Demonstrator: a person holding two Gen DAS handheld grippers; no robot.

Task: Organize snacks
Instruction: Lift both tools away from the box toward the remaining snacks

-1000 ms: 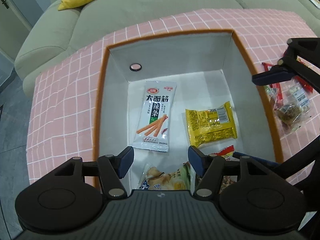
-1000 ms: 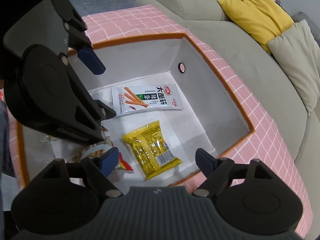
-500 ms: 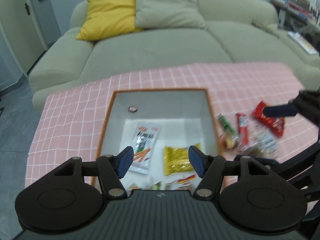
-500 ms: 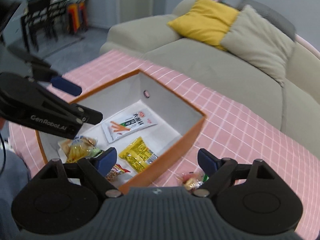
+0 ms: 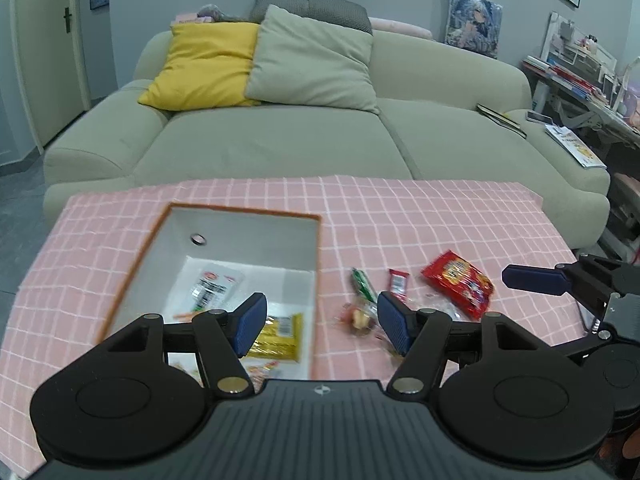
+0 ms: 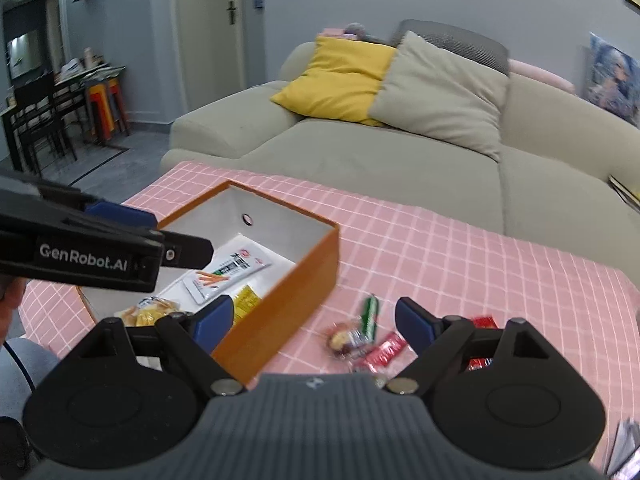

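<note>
bench (image 5: 420, 216): pink check cloth; could snag and drag
box (image 6: 288, 292): orange, already holds several packets
loose snacks (image 5: 400, 296): right of box, on cloth, blurred, count unclear
left tool (image 5: 320, 326): spread wide, empty
right tool (image 6: 316, 326): spread wide, empty
risk: crinkly wrappers bunched together, could pinch two or slip
hidden: box's near end behind tools
</note>
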